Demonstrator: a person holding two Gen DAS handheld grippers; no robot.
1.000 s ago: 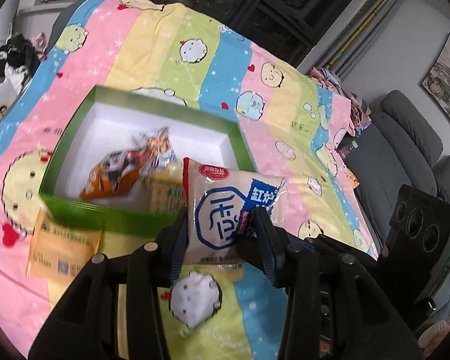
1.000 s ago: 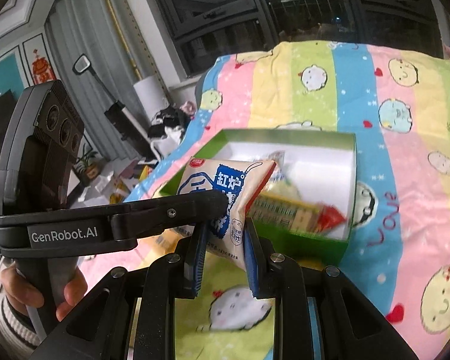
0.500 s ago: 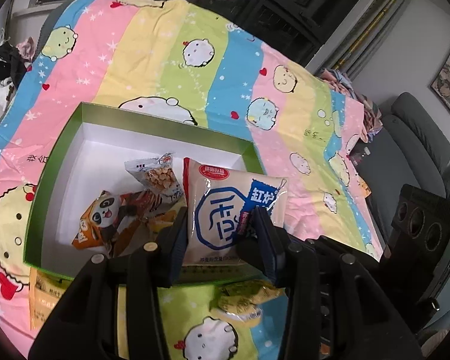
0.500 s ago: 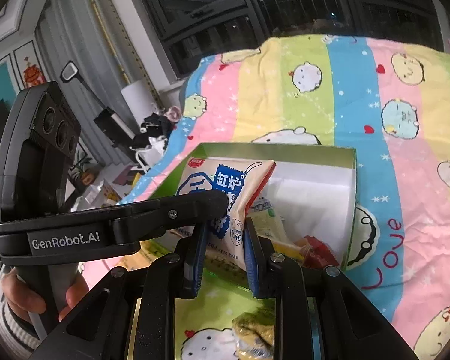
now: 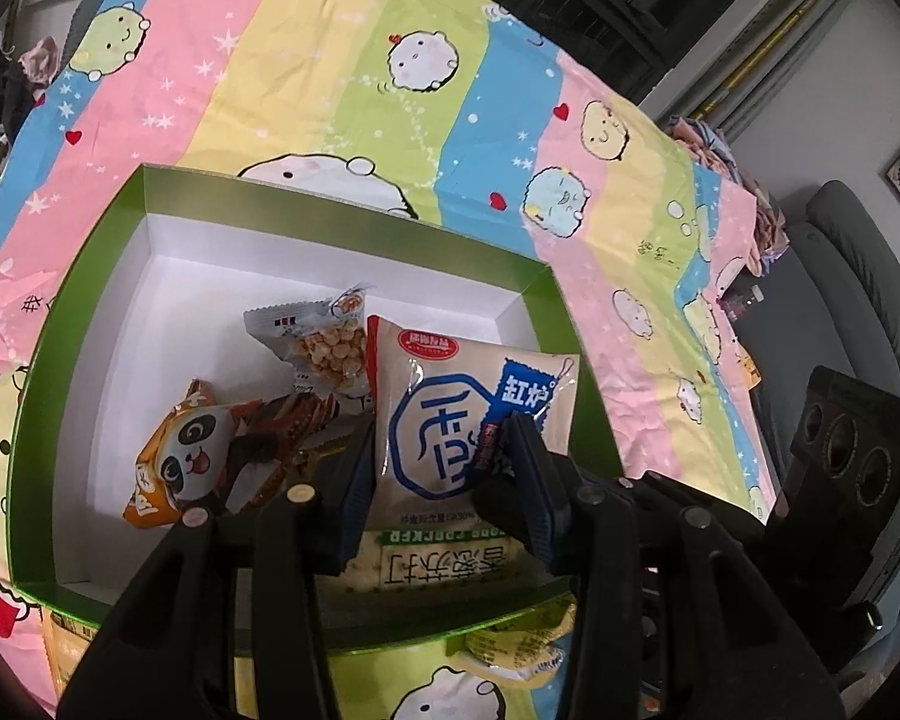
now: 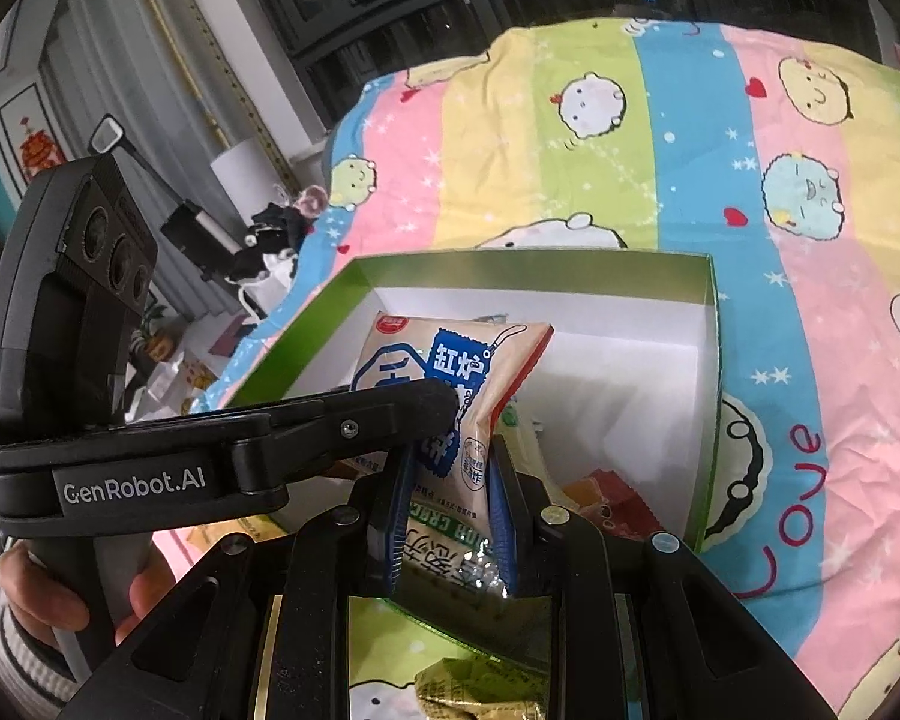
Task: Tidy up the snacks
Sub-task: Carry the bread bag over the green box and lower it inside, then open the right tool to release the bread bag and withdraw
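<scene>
Striped cartoon-print bedding [image 5: 390, 138], soft and creased, covers the bed under a shallow green cardboard box [image 5: 84, 324] with a white inside. Both tools pinch one glossy white-and-blue snack packet [image 5: 450, 420], held upright above the box: left tool [image 5: 444, 468] across its width, right tool [image 6: 450, 474] on its crimped edge. Crinkly foil packets, including a panda-print bag [image 5: 174, 462], lie inside; the left tool's arm crosses the right view.
</scene>
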